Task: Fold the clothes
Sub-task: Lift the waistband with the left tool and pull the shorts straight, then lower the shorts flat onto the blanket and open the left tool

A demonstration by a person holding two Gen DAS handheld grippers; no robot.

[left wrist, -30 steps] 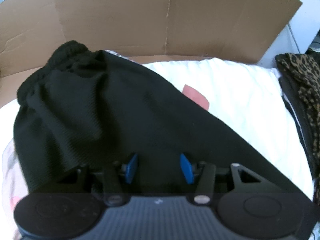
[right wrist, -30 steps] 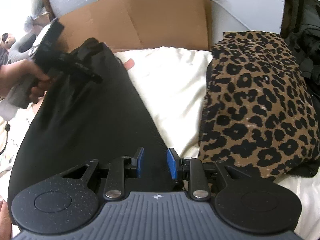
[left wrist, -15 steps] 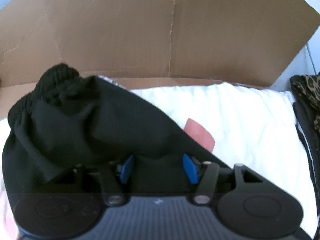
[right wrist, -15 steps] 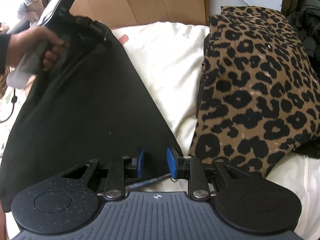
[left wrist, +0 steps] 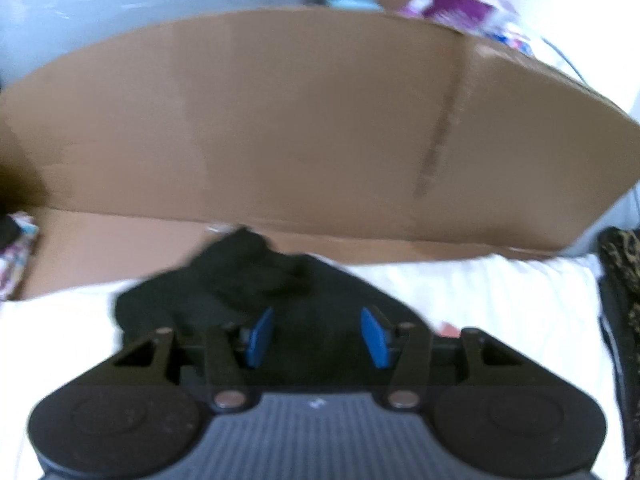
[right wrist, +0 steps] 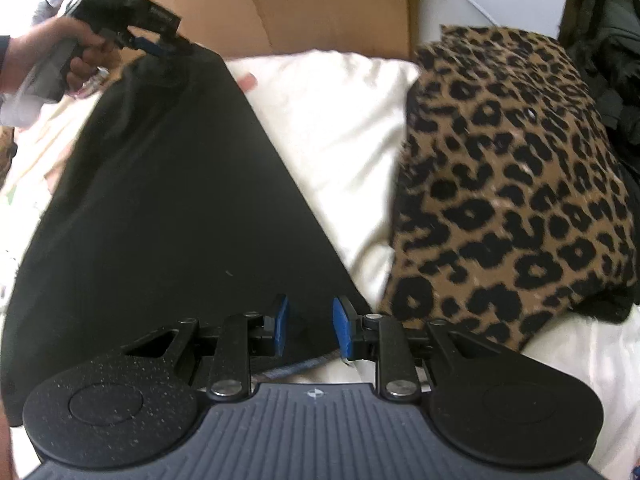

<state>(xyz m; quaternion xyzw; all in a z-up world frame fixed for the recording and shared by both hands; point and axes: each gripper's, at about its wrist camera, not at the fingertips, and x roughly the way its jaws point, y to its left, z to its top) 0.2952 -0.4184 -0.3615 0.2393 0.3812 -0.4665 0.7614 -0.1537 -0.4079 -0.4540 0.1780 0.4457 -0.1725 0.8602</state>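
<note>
Black garment (right wrist: 168, 200) stretched over white bedding (right wrist: 340, 120) — left gripper (right wrist: 160, 46) pinches its far end, jaws just narrowing; right gripper (right wrist: 308, 330) grips its near corner.

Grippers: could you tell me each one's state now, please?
Left gripper: jaws just closed further on black garment.
Right gripper: closed on black garment corner.

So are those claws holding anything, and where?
Yes: the black garment, stretched between them. The left gripper, its jaws just closed further, pinches the far gathered end; the right gripper holds the near corner.
</note>
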